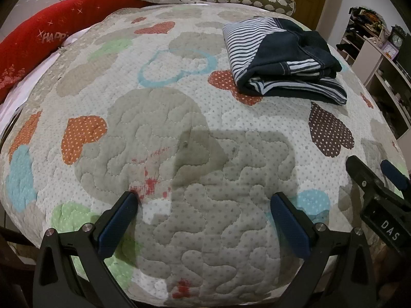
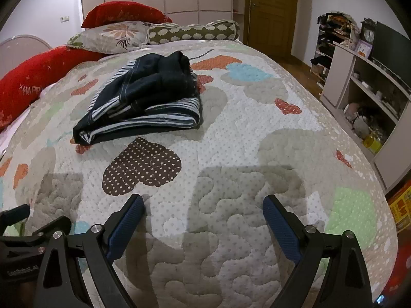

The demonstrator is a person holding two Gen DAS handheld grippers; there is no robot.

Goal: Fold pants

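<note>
The pants (image 1: 280, 59), dark navy with blue-and-white striped panels, lie in a folded bundle on the quilted bed cover (image 1: 159, 118). In the right wrist view the same pants (image 2: 143, 97) sit left of centre, well beyond the fingers. My left gripper (image 1: 204, 197) hovers open over the near part of the quilt, nothing between its blue pads. My right gripper (image 2: 203, 200) is also open and empty above the quilt (image 2: 244, 133). The right gripper (image 1: 377, 177) shows at the right edge of the left wrist view, and the left gripper (image 2: 18, 218) at the lower left of the right one.
A long red bolster (image 1: 33, 48) runs along the bed's left side, with patterned pillows (image 2: 113, 36) and a roll cushion (image 2: 195, 32) at the head. Shelving with clutter (image 2: 367, 97) stands beyond the bed's right edge, and a wooden door (image 2: 269, 10) is behind.
</note>
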